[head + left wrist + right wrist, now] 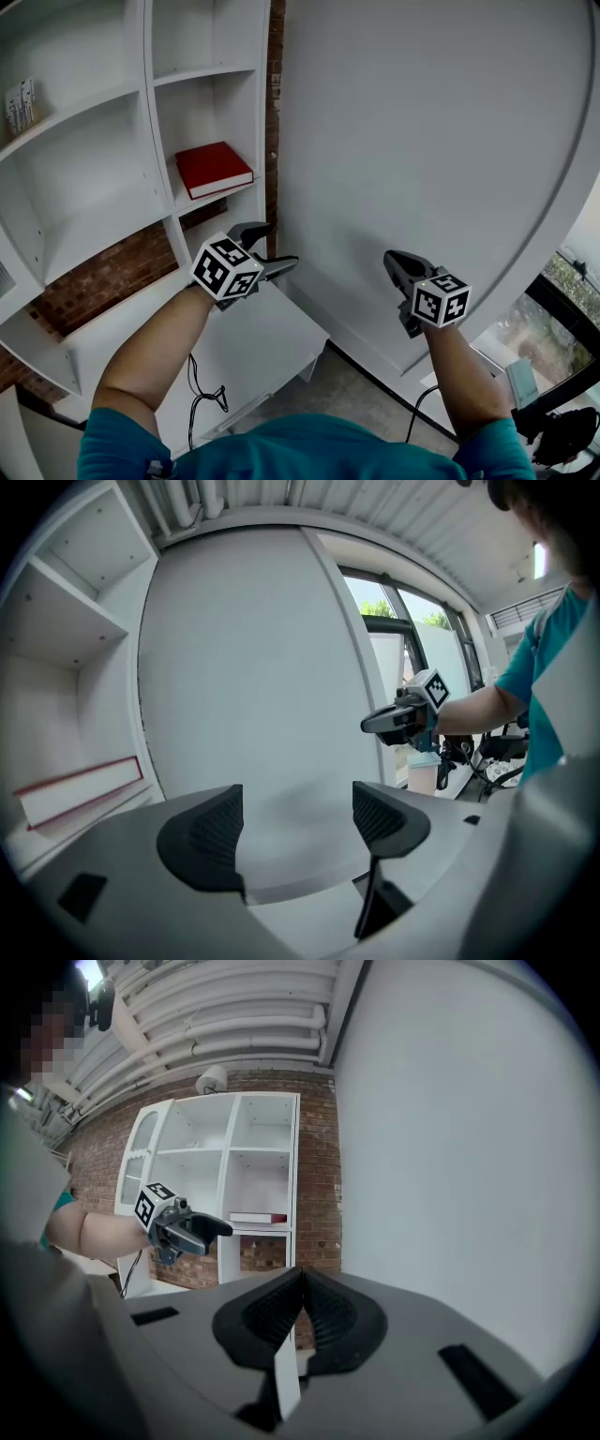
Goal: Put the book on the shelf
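A red book point(214, 167) lies flat on a shelf of the white shelving unit point(150, 122), in its right-hand column. It also shows as a red-edged book point(80, 789) at the left of the left gripper view and far off as the book point(258, 1218) in the right gripper view. My left gripper point(270, 248) hangs below and right of the book, apart from it, open and empty point(295, 822). My right gripper point(398, 267) is further right in front of the white wall, shut on nothing point(302, 1283).
A large white wall panel point(422, 141) fills the right. Brick wall point(112, 272) shows behind the shelves. A low white cabinet point(253, 347) with a dangling cable point(202, 389) stands below. Small white items point(21, 103) sit on an upper left shelf. A window point(562, 300) is at the far right.
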Tool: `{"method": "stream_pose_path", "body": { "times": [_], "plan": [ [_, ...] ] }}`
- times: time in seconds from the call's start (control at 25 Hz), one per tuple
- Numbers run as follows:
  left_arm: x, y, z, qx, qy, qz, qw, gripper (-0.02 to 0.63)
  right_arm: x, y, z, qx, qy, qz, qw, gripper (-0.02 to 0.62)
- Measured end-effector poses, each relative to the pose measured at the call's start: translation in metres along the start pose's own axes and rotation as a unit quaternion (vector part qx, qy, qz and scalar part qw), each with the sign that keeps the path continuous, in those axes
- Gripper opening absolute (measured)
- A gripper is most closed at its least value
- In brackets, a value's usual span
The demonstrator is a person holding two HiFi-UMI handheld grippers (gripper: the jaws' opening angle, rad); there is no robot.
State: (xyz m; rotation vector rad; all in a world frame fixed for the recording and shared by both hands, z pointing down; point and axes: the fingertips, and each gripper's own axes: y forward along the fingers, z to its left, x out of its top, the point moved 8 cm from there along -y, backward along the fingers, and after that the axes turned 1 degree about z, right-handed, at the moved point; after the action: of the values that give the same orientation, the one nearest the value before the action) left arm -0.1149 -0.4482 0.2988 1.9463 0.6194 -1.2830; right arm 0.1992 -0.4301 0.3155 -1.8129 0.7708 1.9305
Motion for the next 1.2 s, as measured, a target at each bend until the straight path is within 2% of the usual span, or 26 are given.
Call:
{"method": "stream_pose_path", "body": {
  "times": [0.24,0.44,0.72,0.76,0.8,0.84,0.88,1.2],
  "plan": [
    [-0.039,0.011,-0.030,-0.026,-0.060,-0.034,0.9973,0.367,-0.010,-0.007,0.007,0.001,0.016,-0.005,1.000,0.023],
    [-0.060,0.017,-0.054,-0.049,-0.125,-0.079,0.9878,0.367,-0.027,-0.014,0.016,0.001,0.028,-0.007,1.000,0.023],
    [-0.088,0.017,-0.091,-0.073,-0.170,-0.115,0.9760,0.360,-0.058,-0.031,0.026,-0.005,0.049,-0.006,0.999,0.023],
    [-0.093,0.016,-0.095,-0.069,-0.178,-0.119,0.9744,0.338,-0.062,-0.032,0.027,-0.005,0.052,-0.006,0.999,0.023],
    [-0.097,0.014,-0.097,-0.059,-0.183,-0.124,0.9733,0.221,-0.067,-0.034,0.028,-0.005,0.056,-0.005,0.998,0.023],
    [-0.102,0.011,-0.099,-0.047,-0.189,-0.130,0.9723,0.074,-0.070,-0.035,0.029,-0.005,0.061,-0.004,0.998,0.023],
    [-0.106,0.009,-0.100,-0.038,-0.194,-0.136,0.9708,0.020,-0.074,-0.037,0.029,-0.006,0.066,-0.003,0.998,0.023],
    [-0.113,0.002,-0.106,-0.025,-0.213,-0.148,0.9653,0.016,-0.097,-0.047,0.030,-0.011,0.091,0.002,0.996,0.023]
  ]
}}
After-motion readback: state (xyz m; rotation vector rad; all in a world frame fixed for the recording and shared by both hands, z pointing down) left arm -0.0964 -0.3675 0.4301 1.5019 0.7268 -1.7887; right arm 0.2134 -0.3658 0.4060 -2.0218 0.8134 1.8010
